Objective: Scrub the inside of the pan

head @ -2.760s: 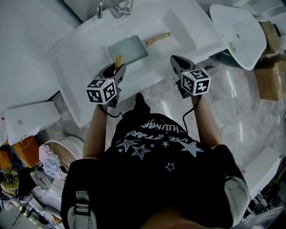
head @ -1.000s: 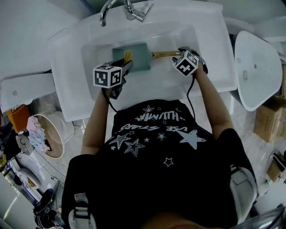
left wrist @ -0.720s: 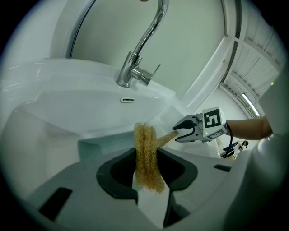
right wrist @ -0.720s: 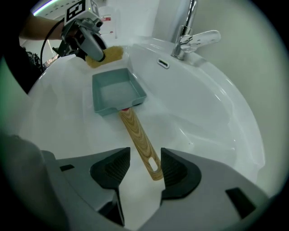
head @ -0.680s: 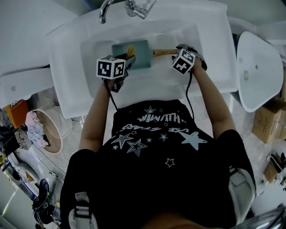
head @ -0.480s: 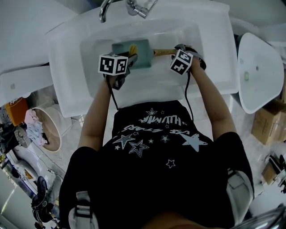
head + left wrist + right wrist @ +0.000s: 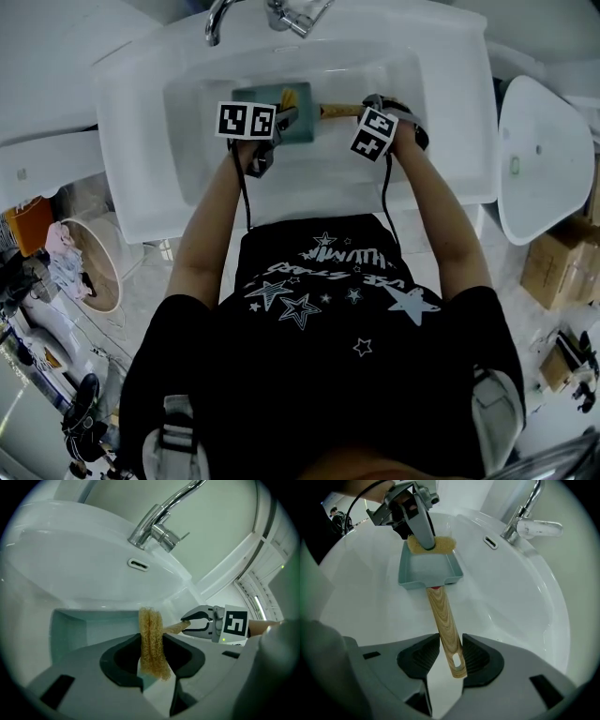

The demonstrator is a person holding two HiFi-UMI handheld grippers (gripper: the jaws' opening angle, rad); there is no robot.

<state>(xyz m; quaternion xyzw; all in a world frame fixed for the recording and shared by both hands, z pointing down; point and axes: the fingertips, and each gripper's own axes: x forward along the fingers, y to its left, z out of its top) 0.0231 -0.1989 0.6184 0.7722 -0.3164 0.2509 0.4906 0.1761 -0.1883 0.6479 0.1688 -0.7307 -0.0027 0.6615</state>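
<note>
A grey-blue rectangular pan (image 7: 302, 123) lies in the white sink (image 7: 141, 112), its wooden handle (image 7: 339, 111) pointing right. My left gripper (image 7: 284, 114) is shut on a yellow mesh scrubber (image 7: 152, 641), which hangs at the pan's near rim (image 7: 426, 569). The scrubber (image 7: 440, 544) shows pinched in the left gripper (image 7: 423, 541) over the pan. My right gripper (image 7: 450, 656) has the handle's end (image 7: 445, 625) between its jaws, which are closing; a thin gap still shows beside the wood. The right gripper (image 7: 193, 623) also shows at the handle tip.
A chrome faucet (image 7: 272, 11) stands behind the sink, with an overflow slot (image 7: 490, 542) below it. A second white basin (image 7: 539, 159) lies on the floor at right, beside cardboard boxes (image 7: 553, 272). A round tub (image 7: 89, 262) and clutter sit at left.
Both grippers have gone from the sink's front edge down into the basin. The left brought the scrubber to the pan; the right reached the handle's end.
</note>
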